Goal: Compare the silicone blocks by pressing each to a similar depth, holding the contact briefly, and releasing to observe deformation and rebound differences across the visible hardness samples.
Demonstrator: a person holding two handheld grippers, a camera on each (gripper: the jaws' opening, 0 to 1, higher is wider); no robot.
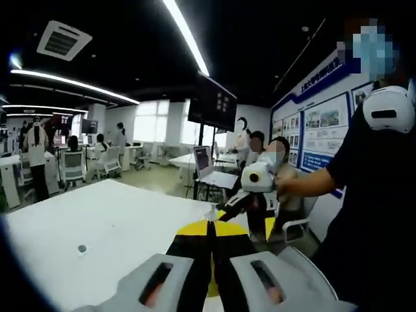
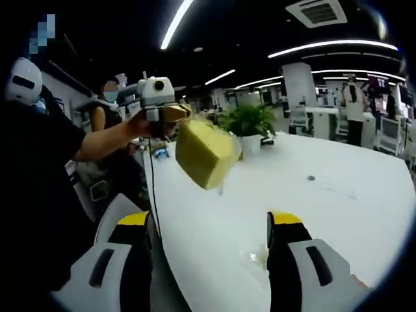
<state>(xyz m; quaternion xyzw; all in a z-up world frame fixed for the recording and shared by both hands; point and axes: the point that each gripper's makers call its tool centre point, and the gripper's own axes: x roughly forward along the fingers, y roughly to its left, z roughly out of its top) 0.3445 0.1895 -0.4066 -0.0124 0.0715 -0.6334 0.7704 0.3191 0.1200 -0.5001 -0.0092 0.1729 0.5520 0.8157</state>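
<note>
A yellow silicone block [image 2: 205, 153] hangs in the air over the white table [image 2: 338, 208], with my left gripper [image 2: 174, 116] shut on its upper edge. In the left gripper view the two black jaws of my left gripper [image 1: 209, 226] meet, and the yellow block [image 1: 244, 229] shows just past them. My right gripper [image 2: 209, 221] is open with nothing between its yellow-tipped jaws, low over the table's near edge. In the left gripper view the right gripper [image 1: 231, 207] is held in a person's hand [image 1: 284, 185], beyond the block.
The white table [image 1: 110, 221] runs far to the left, with a small round dot [image 1: 82, 248] on it. A potted plant [image 2: 247, 123] stands at the table's far end. A laptop [image 1: 203, 161], a hanging screen [image 1: 212, 104] and several seated people lie beyond.
</note>
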